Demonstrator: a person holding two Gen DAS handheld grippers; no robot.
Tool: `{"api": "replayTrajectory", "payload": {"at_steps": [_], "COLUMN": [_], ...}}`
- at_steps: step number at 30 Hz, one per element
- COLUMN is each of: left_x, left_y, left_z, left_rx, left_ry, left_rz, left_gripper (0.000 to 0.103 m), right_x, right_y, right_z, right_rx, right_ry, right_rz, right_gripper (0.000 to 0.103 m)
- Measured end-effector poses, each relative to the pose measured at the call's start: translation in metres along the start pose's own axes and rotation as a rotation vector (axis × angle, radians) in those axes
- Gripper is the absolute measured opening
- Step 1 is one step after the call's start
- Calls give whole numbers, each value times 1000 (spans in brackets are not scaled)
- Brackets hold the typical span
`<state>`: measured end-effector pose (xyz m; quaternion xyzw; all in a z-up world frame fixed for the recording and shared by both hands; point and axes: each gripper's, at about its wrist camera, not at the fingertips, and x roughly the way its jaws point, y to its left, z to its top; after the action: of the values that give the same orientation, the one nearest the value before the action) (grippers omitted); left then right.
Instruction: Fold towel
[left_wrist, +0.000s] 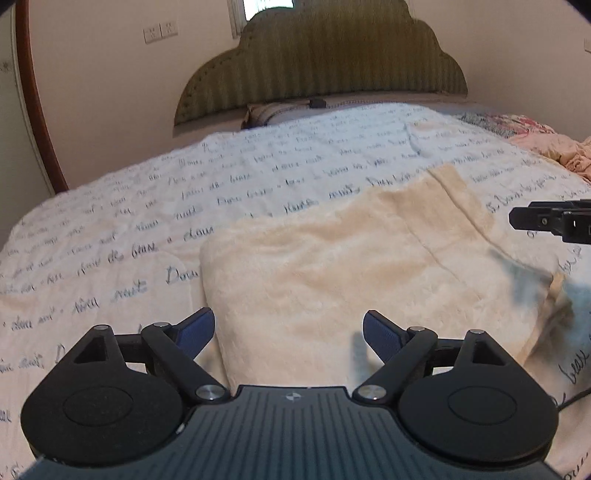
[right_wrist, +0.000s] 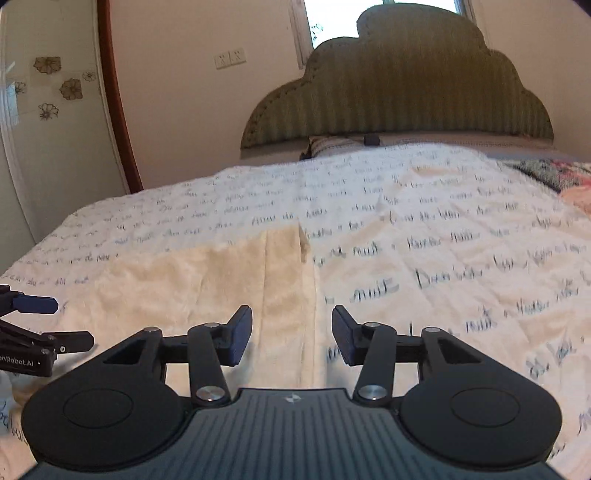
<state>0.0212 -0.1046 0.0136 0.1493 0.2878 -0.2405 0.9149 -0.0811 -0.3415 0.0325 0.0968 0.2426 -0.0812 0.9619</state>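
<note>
A cream fluffy towel (left_wrist: 351, 258) lies folded on the bed, with a folded strip along its right side. In the left wrist view my left gripper (left_wrist: 288, 334) hovers open over the towel's near left corner, nothing between its blue pads. The right gripper's black tip (left_wrist: 546, 220) pokes in from the right edge. In the right wrist view the towel (right_wrist: 207, 284) fills the left middle. My right gripper (right_wrist: 291, 334) stands open above the towel's right edge, holding nothing. The left gripper (right_wrist: 29, 325) shows at the left edge.
The white bedspread (left_wrist: 147, 221) printed with dark handwriting covers the bed. An olive scalloped headboard (right_wrist: 399, 96) and a pillow (right_wrist: 332, 146) are at the far end. Pink floral bedding (left_wrist: 546, 144) is bunched at the far right. A wood-framed panel (right_wrist: 114, 110) stands left.
</note>
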Motion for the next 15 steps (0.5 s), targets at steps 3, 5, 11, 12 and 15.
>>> {"api": "replayTrajectory", "payload": {"at_steps": [3,5,11,12,15], "left_x": [4,16,78,85,75], "left_y": [8,15,24,24,30], "left_z": [20,32,46,42,31], "left_rx": [-29,-65,-96,-89,-138], "left_ry": [-67,-71,113,141,113], "left_rz": [9,25,18,21,6], "left_gripper": [93,94,94,94,91], "right_x": [21,49,121,124,103], "right_y": [19,35,51,46,30], "right_z": [37,53,45,43,39], "right_rx": [-105,-182,-295,-280,-213], "right_ry": [-5,43,210,208,163], "right_rz": [81,130,68,49,7], "right_gripper": [47,47,45,45,46]}}
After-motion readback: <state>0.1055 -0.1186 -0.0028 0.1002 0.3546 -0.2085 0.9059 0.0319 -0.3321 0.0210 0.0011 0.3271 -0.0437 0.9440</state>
